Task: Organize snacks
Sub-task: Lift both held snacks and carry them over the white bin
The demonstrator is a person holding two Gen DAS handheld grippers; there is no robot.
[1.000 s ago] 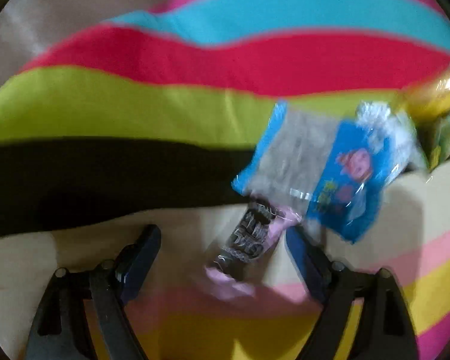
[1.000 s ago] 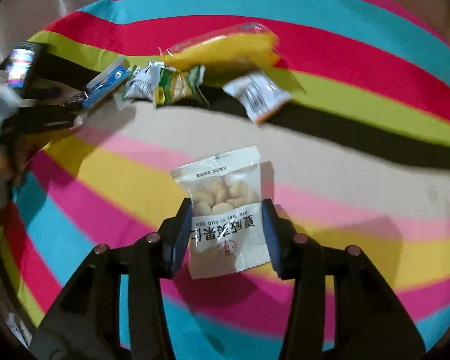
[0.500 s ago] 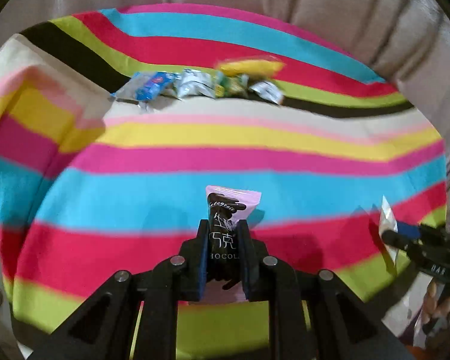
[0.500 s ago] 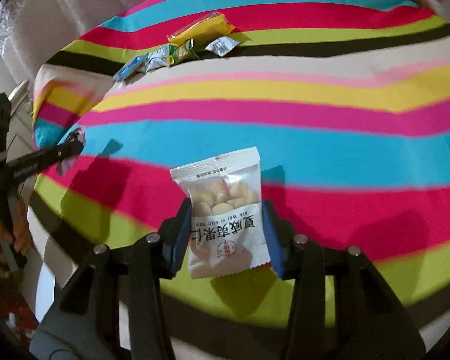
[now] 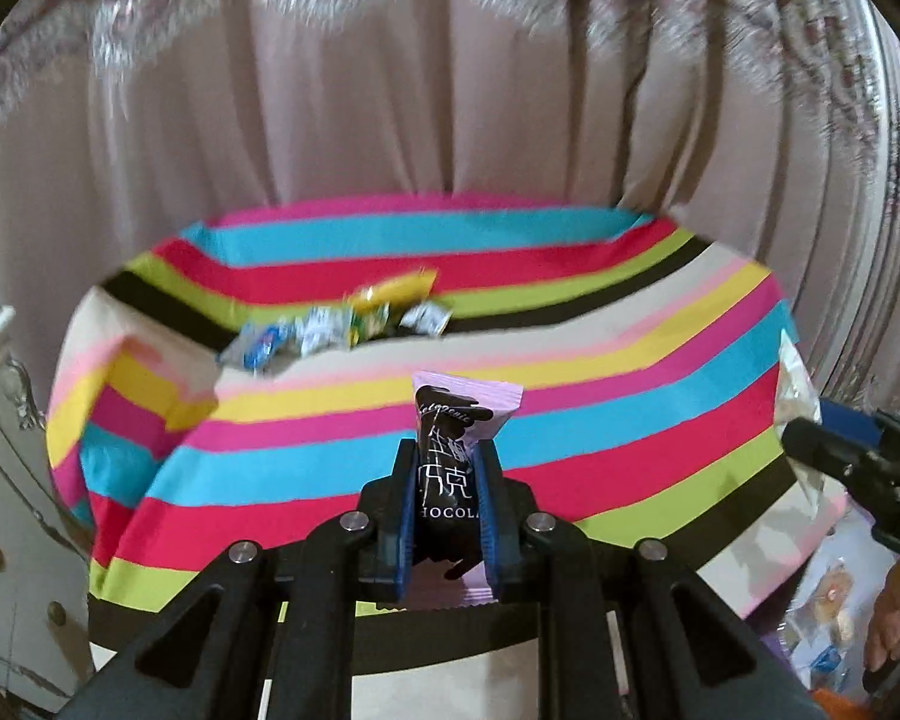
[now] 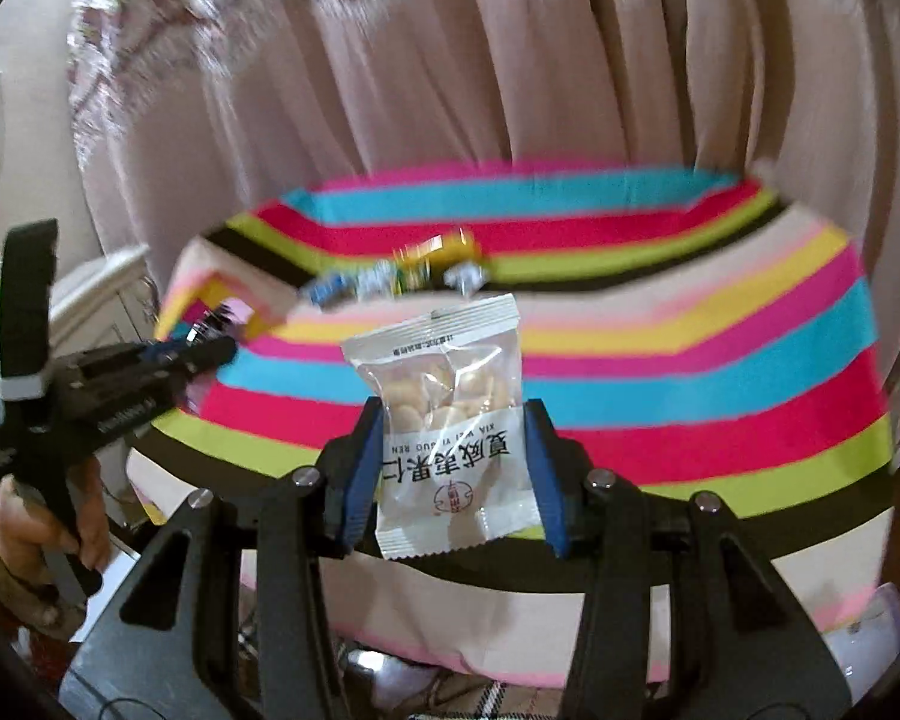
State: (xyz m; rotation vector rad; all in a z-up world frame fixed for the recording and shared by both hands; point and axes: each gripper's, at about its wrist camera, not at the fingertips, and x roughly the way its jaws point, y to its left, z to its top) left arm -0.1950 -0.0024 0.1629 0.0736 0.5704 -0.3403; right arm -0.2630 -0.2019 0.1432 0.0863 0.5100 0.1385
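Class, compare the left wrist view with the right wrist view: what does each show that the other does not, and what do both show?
Only the left wrist view shows the left gripper shut on the pink chocolate packet head-on, with the right gripper at its right edge. Only the right wrist view shows the white nut packet face-on between the right gripper's fingers, and the person's hand on the left tool. Both show the striped tablecloth, the snack pile at its far side and the pink curtain.
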